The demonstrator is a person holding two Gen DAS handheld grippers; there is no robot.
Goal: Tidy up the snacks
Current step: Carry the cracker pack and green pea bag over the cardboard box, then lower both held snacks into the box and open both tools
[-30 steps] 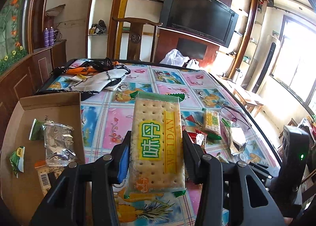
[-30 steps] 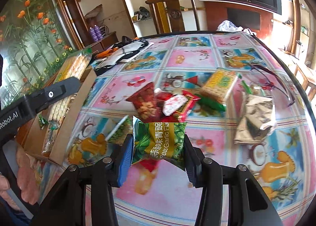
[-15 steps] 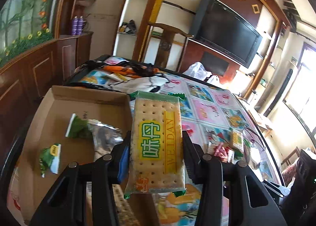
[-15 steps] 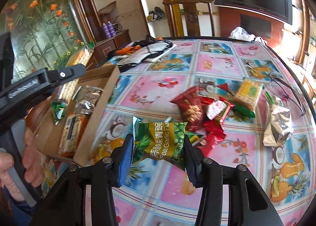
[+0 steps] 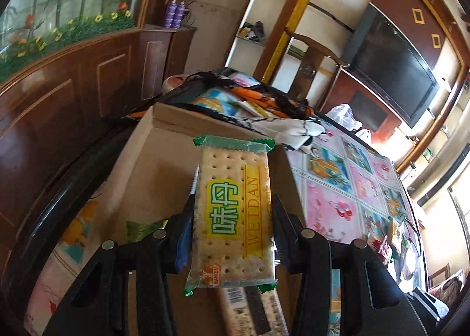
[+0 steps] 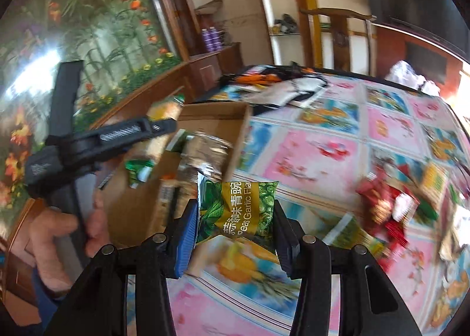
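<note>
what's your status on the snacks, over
Left gripper shut on cracker pack, over cardboard box. Right gripper shut on green pea packet. Nothing blocking.

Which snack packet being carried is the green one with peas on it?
The green garlic pea packet, clamped in the right gripper. The other carried packet, in the left gripper, is a clear cracker packet with a yellow label.

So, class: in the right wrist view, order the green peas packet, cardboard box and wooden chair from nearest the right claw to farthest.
1. Green peas packet, gripped in the right claw.
2. Cardboard box, beyond, left, on the table.
3. Wooden chair, behind the table's far edge.
</note>
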